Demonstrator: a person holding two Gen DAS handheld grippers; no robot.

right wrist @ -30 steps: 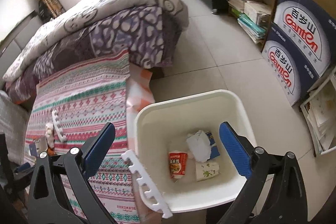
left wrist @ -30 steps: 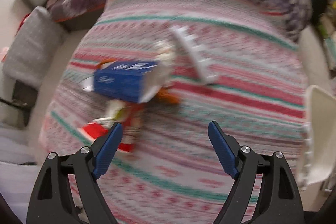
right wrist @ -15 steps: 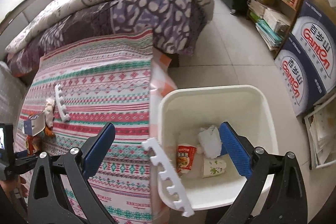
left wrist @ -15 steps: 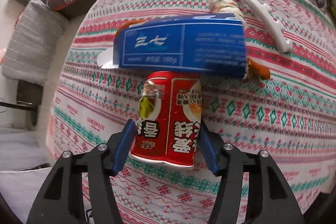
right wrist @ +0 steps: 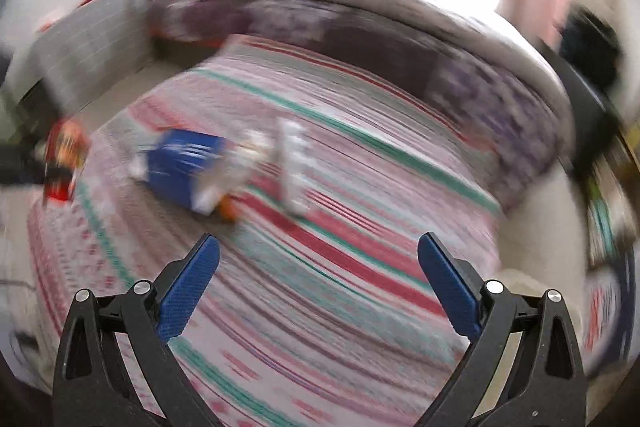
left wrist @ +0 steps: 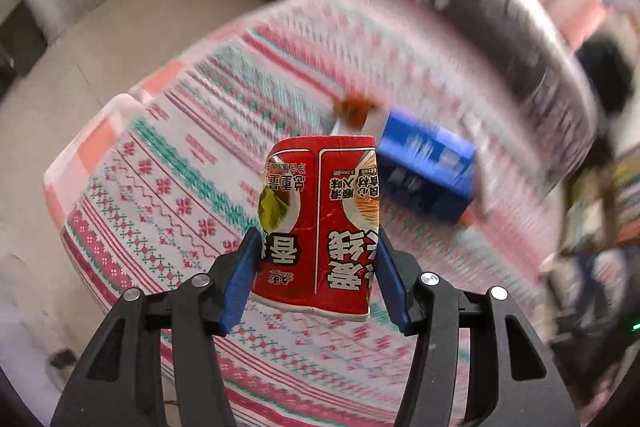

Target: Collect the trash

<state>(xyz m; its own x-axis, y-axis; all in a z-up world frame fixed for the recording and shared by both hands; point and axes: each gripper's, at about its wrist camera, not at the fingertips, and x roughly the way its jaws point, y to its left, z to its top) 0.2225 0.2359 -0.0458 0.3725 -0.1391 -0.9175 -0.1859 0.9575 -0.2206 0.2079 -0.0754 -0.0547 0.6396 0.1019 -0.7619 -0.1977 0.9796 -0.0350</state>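
My left gripper [left wrist: 316,243] holds a red noodle cup [left wrist: 316,227] clear of the striped bedspread [left wrist: 180,167]. Its jaws are still closing, and the blue pads [left wrist: 244,275] press the cup's sides. The same cup [right wrist: 64,163] shows blurred at the far left of the right wrist view. A blue carton [left wrist: 428,175] lies on the bed behind it, with an orange scrap [left wrist: 354,107] beside it. My right gripper [right wrist: 318,255] hangs open over the bed, nothing between its fingers. Ahead of it lie the blue carton [right wrist: 182,167], crumpled white paper [right wrist: 248,155] and a white toothed strip [right wrist: 292,167].
A purple patterned quilt [right wrist: 400,39] is heaped along the far side of the bed. A grey cushion [right wrist: 92,39] stands at the left, beyond pale floor [left wrist: 100,47]. Shelves show blurred at the right edge. Both views are smeared by motion.
My left gripper shut on the red cup, lifted it off the bed and swung round. My right gripper swung away from the white bin to face the bed, still open.
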